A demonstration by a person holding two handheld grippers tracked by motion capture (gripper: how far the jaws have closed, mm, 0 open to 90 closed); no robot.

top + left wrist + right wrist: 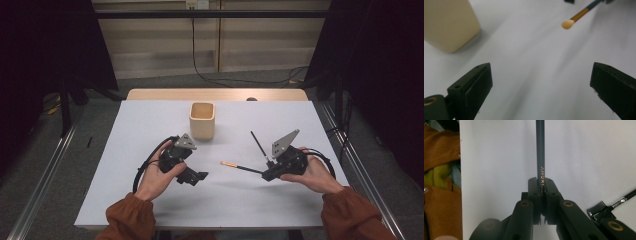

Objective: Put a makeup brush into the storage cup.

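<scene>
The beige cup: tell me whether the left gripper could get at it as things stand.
Probably yes. The left gripper stands open with nothing between its jaws, and bare table lies between it and the beige cup.

L hand-held gripper (199, 176) jaws wide apart, R hand-held gripper (263, 174) jaws clamped

Lab: curtained rig (60, 50), rails (45, 170)

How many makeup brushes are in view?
2. A black-handled brush with a tan sponge tip is clamped in the right hand-held gripper; a second black brush with a flat comb head lies on the table beside that gripper.
</scene>
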